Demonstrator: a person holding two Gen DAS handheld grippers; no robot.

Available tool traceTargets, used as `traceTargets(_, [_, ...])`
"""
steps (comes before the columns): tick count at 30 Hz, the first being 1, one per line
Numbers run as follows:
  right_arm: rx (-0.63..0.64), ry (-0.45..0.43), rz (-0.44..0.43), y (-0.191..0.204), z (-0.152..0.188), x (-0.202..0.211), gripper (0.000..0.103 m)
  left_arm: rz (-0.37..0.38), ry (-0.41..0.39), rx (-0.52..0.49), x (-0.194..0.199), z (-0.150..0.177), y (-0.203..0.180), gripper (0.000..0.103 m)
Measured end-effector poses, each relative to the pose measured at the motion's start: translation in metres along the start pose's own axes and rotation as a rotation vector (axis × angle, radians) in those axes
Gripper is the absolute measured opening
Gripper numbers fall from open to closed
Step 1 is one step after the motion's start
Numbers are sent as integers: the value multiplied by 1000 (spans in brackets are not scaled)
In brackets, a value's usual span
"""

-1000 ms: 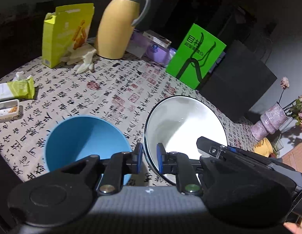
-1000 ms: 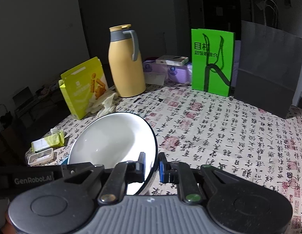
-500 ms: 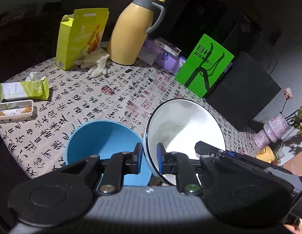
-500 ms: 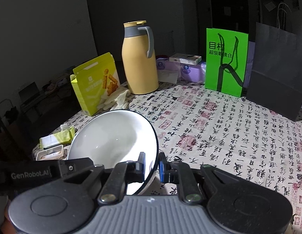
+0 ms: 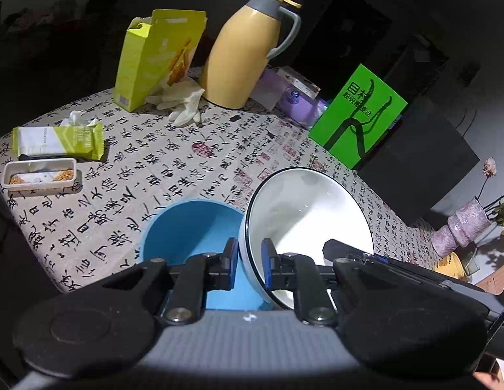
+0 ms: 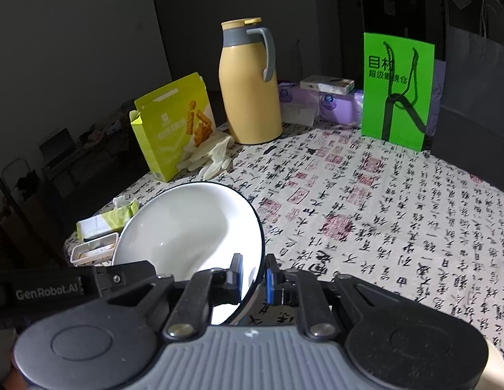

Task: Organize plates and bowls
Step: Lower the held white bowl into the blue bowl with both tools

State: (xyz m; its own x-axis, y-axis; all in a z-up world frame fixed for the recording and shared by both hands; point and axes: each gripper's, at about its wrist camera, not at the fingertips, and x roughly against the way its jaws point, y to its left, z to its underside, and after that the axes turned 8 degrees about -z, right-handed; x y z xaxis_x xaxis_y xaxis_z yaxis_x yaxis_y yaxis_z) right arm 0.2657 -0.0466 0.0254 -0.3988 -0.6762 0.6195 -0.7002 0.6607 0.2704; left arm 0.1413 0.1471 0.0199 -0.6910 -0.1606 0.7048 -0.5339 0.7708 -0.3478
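White bowl (image 5: 304, 214) with a dark rim is held tilted between both tools, above the calligraphy-print tablecloth (image 5: 148, 175).

Left wrist view: the left gripper (image 5: 248, 265) is clamped on the bowl's near-left rim, one pad outside the wall, one inside. Just left of the fingers, below and partly behind the white bowl, sits a blue bowl (image 5: 190, 227) on the cloth. The right gripper (image 5: 356, 255) enters from the right, its dark body lying against the bowl's right side. Far ahead stand a yellow thermos jug (image 5: 245, 55), a yellow-green snack box (image 5: 157, 55) with pale gloves (image 5: 183, 104) at its foot, and, ahead to the right, a green paper bag (image 5: 359, 117). Ahead to the left lie a snack packet (image 5: 57, 141) and a small tray (image 5: 40, 174).

Right wrist view: the right gripper (image 6: 253, 276) is closed on the white bowl's (image 6: 187, 230) right rim, which passes edge-on between the blue pads. The bowl fills the space ahead-left of the fingers. The left gripper's arm, marked with lettering, reaches in from the left; its fingertips are hidden. The jug (image 6: 248, 81), box (image 6: 174, 123) and green bag (image 6: 398, 91) stand well ahead.
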Motion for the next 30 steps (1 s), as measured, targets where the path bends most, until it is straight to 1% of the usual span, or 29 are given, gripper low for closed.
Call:
traceTargets(12, [5,63,-19,13,3,-29,13,-12,31,43,-15,-3,31,15])
traceTargets(21, [16,118,-9,19,9,-51,13,-22,70,49,-33,-1,45,15])
traceTargets(24, [26,140,-7,19,12,-58,13,-37,78,28,-38,0,46,15])
traceTargets(30, [39,196,-6,19,18,-75,13,-80,113,-45,-53,3,45,15])
